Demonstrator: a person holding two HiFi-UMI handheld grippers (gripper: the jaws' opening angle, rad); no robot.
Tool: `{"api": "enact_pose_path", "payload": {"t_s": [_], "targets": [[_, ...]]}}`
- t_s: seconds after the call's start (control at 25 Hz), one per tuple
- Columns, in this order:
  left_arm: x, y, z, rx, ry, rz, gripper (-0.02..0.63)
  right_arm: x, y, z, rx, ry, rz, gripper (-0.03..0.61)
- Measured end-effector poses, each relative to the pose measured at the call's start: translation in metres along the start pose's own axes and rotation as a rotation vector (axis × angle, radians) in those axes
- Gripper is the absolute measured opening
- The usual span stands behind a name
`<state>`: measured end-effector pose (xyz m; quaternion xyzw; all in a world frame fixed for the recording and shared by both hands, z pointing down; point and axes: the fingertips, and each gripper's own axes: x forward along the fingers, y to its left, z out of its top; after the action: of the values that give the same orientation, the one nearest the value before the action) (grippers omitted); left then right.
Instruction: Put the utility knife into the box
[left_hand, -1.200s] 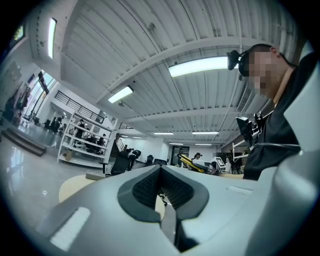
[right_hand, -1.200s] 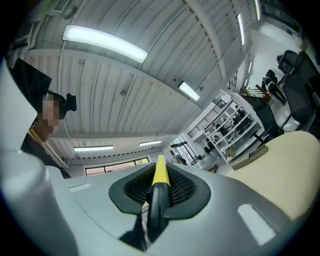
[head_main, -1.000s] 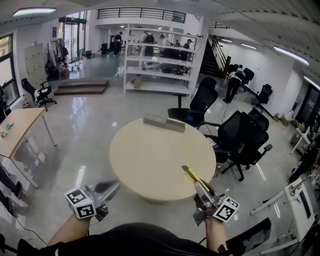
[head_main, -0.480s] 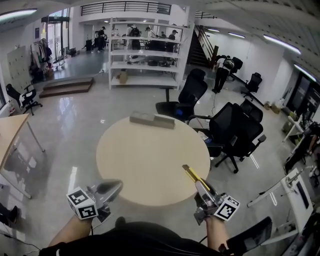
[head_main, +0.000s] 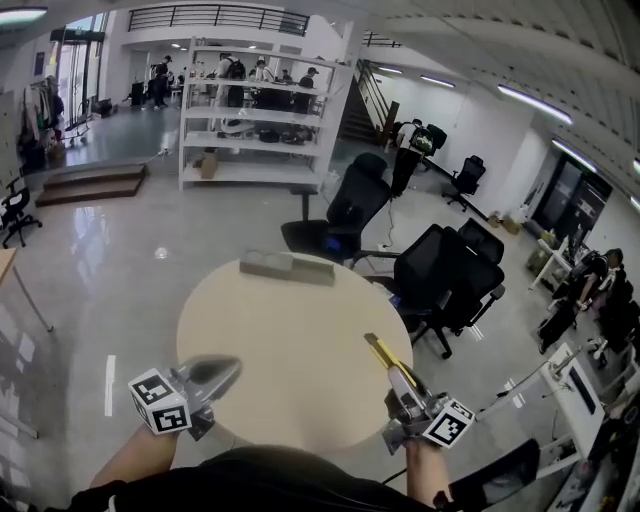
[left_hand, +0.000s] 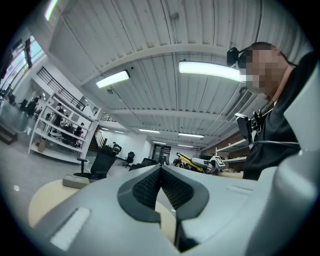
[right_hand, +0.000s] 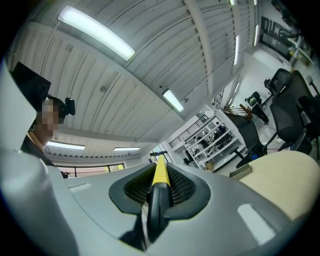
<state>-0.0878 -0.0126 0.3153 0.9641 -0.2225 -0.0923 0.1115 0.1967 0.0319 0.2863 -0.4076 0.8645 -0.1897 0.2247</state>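
The right gripper has its jaws closed on the yellow and black utility knife. In the right gripper view the dark ribbed pads press on both sides of the knife body, so the opening is narrow, approx. as wide as the knife. The yellow end sticks out forward past the jaws & points up and away from the person, over the near right edge of the round beige table. The knife is carried in the air.

The left gripper is at the near left edge of the table. Its jaws meet at the tips w/ nothing between them.

The long low grey box lies at the far edge of the table, well apart from both grippers and the knife. Black office chairs stand behind the table on the right.
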Motion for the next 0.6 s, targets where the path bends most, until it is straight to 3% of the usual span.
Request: {"api": "enact_pose_path", "payload": {"t_s": [0.32,0.6], "targets": [[-0.027,0.092,0.01,-0.018,0.01,0.019,-0.002,0.087,-0.008,-0.038,0.03,0.037,-0.028,0.083],[-0.015,0.125,0.003,-0.05,0.026,0.035,-0.001,0.119,-0.035,-0.043,0.055,0.069,-0.032,0.083]]}}
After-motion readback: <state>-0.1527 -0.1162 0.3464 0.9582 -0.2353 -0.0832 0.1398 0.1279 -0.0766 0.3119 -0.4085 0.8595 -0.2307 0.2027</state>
